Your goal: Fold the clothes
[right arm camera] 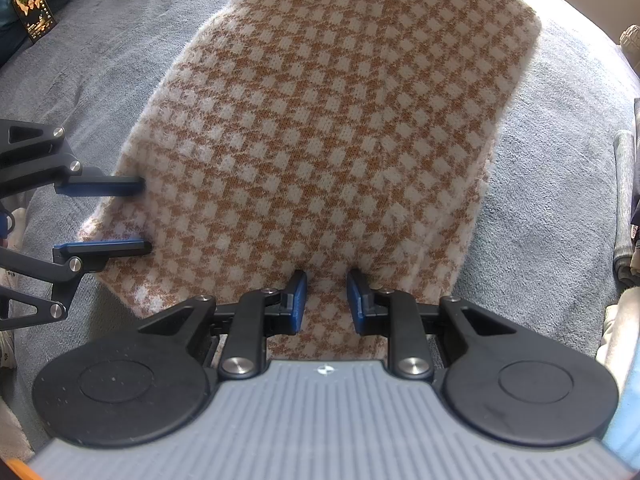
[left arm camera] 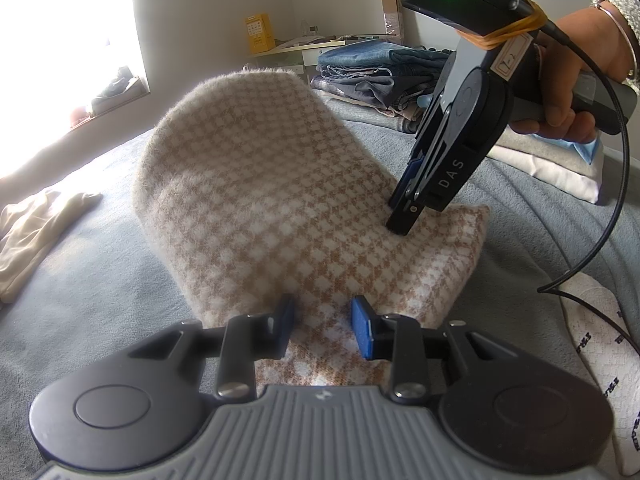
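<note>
We see a fuzzy tan-and-white checked knit garment lying on the grey bed cover, already folded into a long narrow shape whose far end curls up in a rounded hump. Our left claw sits low over the near edge of the knit, its blue pads a little apart with the checked fabric showing in the gap; the pads stand on the cloth, but we cannot tell whether they pinch any of it. In the right wrist view the same claw reaches in from the left, its two fingers parted at the garment's side edge.

Our right claw points steeply down and its dark tips press into the knit near its right corner. Seen from its own camera, that claw has its pads narrowly parted with the fabric between them; whether a fold is gripped there we cannot tell. A hand with a bangle and a white cuff grips the right handle, and a black cable loops from it.

Behind the knit a stack of folded jeans rests on the bed, with white folded cloth beside it. A cream garment lies crumpled at the left. A phone lies on the cover at far left in the right wrist view.
</note>
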`<state>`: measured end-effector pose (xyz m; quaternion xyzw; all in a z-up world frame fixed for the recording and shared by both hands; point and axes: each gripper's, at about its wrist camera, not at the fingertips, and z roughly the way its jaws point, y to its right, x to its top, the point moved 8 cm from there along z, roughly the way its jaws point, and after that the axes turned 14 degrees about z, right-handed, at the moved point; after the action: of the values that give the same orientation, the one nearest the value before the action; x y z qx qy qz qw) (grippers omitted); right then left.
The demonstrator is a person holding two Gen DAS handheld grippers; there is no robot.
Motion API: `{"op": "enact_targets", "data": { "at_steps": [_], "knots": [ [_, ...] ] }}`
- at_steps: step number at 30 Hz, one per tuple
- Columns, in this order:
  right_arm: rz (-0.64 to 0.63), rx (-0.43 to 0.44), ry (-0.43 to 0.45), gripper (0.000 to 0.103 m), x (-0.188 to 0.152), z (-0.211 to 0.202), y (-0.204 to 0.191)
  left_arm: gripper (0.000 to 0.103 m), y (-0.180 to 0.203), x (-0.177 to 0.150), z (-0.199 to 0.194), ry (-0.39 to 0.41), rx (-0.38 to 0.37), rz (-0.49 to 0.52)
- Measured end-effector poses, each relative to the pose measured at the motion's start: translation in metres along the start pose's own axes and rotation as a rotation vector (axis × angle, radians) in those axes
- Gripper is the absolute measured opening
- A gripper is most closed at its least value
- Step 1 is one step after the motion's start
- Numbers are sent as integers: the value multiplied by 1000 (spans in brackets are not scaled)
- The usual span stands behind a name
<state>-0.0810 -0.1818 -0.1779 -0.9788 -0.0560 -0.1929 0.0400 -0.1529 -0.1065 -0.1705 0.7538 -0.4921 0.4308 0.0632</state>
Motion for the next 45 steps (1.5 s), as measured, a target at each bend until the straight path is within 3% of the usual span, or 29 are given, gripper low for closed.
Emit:
{"op": "enact_targets", "data": {
  "at_steps": [5, 7, 22, 27, 33, 36, 42, 43, 45],
  "knots": [
    [-1, 0, -1, 21, 1, 1, 1, 33, 0, 0, 0, 0, 0, 0],
    [-1, 0, 0, 21, -15, -19, 5, 33, 0, 0, 0, 0, 1, 0],
    [-3, 2, -2, 21, -11, -15, 15, 33, 0, 1, 1, 0, -2, 4],
    [-46, 1, -20, 22, -12, -42, 12, 34, 0, 1, 2, 4, -9, 7],
    [-149, 136, 117, 22, 47, -112, -31, 36, 1, 1, 3, 14, -31, 30],
    [-279, 110, 176, 22, 68, -119, -61, 38, 2, 1, 3, 21, -49, 29],
    [-381, 32, 281, 20, 119, -86, -86, 39, 1, -1, 4, 43, -68, 14],
    [-366, -1, 275, 20, 127, -70, -79, 39, 0, -2, 4, 48, -73, 11],
    [-229, -21, 152, 19, 131, -13, -39, 38, -1, -2, 6, 57, -80, 14]
  ]
}}
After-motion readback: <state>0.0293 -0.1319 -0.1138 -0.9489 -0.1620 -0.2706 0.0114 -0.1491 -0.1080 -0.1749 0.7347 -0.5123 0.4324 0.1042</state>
